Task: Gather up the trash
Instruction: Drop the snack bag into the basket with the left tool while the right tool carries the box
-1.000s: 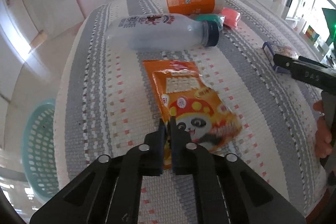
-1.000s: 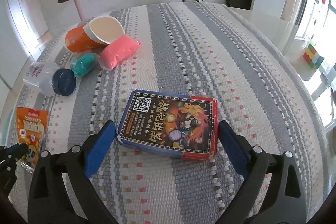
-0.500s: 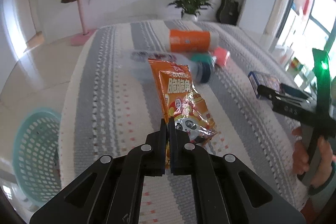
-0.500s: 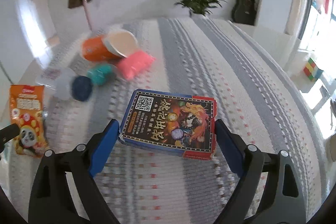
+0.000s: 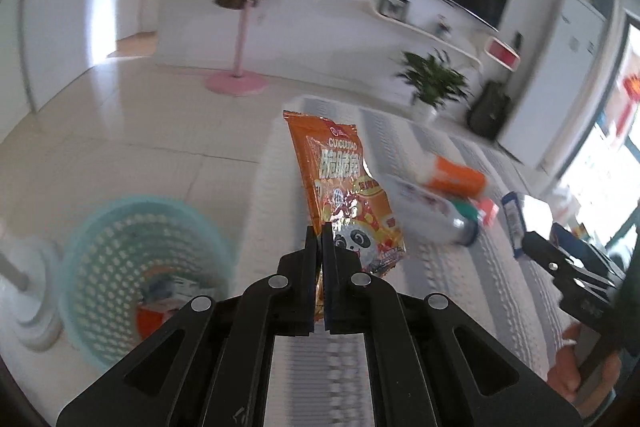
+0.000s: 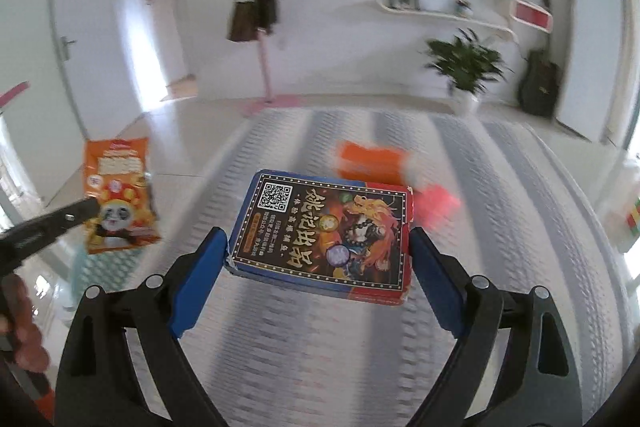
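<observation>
Carrying two pieces of trash toward the basket.

The left gripper [image 5: 319, 247] is clamped tight on the bottom edge of the wrapper [image 5: 344, 187], which stands long axis upright above the striped table [image 5: 460, 307]. The basket [image 5: 100, 227] sits on the floor below and to the left, nearer this hand; it holds a few scraps already. The right gripper [image 6: 320, 267] pinches the box [image 6: 326, 235] flat between its blue pads, raised over the table.

One snack bag [image 5: 346, 187], one card box [image 6: 326, 235], one plastic bottle [image 5: 432, 215], one orange cup [image 5: 454, 177], one mesh basket [image 5: 100, 227], two grippers: left gripper [image 5: 319, 247], right gripper [image 6: 318, 279].
</observation>
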